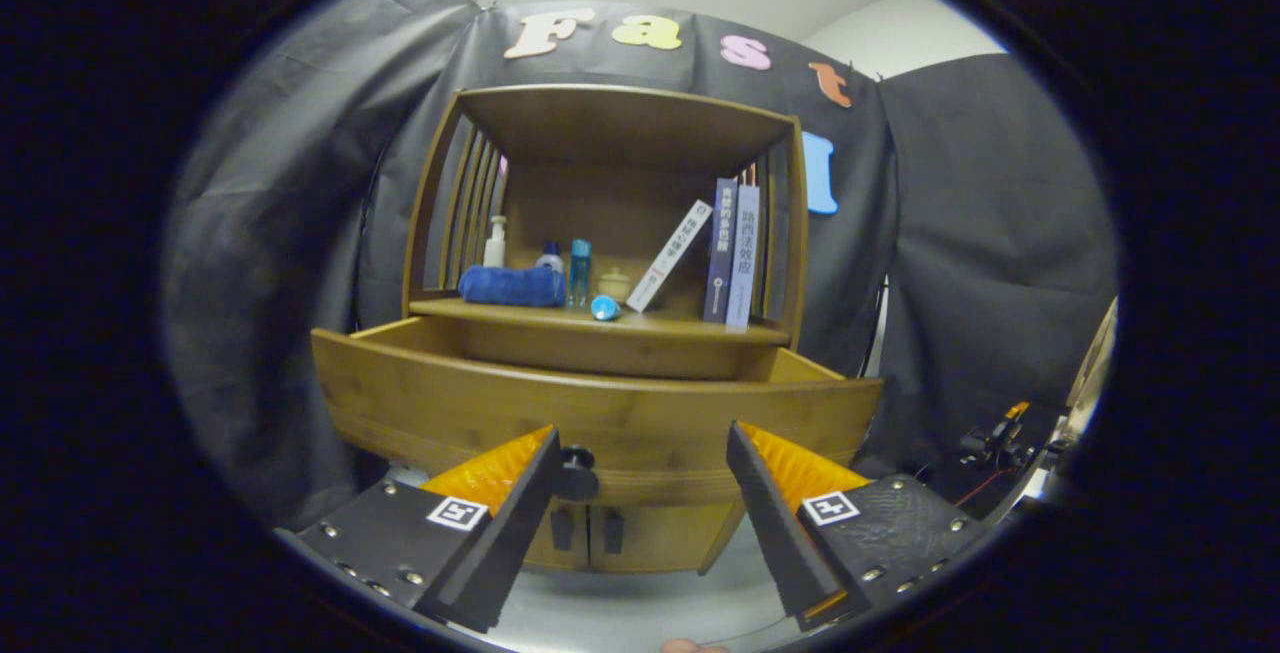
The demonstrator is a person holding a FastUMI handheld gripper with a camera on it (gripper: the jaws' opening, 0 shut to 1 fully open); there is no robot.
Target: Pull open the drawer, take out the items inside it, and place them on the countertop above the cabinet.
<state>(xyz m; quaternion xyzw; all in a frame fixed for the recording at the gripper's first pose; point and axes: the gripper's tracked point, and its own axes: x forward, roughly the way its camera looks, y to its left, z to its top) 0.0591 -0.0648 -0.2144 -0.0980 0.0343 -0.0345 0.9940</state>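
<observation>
Hovering gripper (640, 438), jaws spread apart and holding nothing, faces pulled-out brown wooden drawer (600, 403); dark round knob (577, 473) beside left finger; blue rolled towel (511, 285) on countertop (690, 326).

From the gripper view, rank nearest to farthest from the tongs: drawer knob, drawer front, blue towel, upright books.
1. Drawer knob, just ahead of the open tongs, beside one finger.
2. Drawer front, just behind the knob.
3. Blue towel and upright books, on the countertop; too close to call.
</observation>
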